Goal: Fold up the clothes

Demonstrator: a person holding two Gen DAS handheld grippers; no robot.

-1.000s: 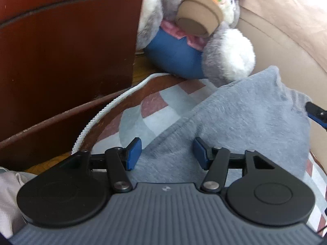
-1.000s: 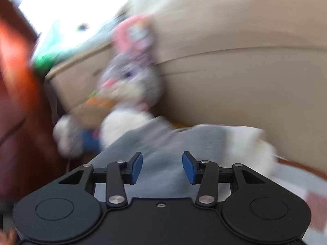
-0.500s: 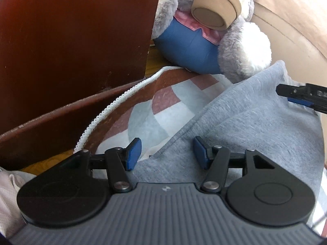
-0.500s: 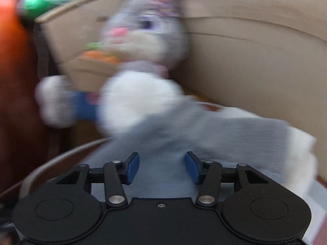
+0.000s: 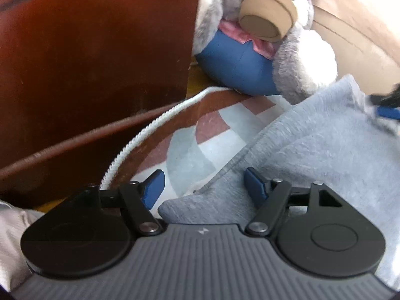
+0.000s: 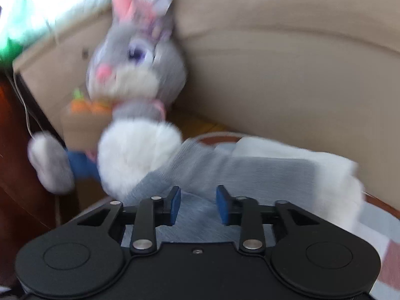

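A grey fleece garment [image 5: 312, 145] lies on a round patterned cloth [image 5: 192, 147]. My left gripper [image 5: 203, 186] is open over the garment's near hemmed edge, its right pad over the fabric. In the right wrist view the garment [image 6: 250, 172] lies partly over a folded white cloth [image 6: 332, 172]. My right gripper [image 6: 197, 203] is open just above the grey fabric, holding nothing. Its blue tip shows at the right edge of the left wrist view [image 5: 387, 111].
A grey plush rabbit [image 6: 135, 80] with a blue body [image 5: 235, 65] and a tan basket sits at the garment's far end. A dark red wooden panel [image 5: 87, 62] stands at left. A beige sofa back [image 6: 287, 62] rises behind. A white cord [image 5: 140, 137] edges the cloth.
My left gripper has drawn back toward the garment's near edge, with more patterned cloth showing. My right gripper has dropped closer to the grey fabric near the rabbit. Both stay open.
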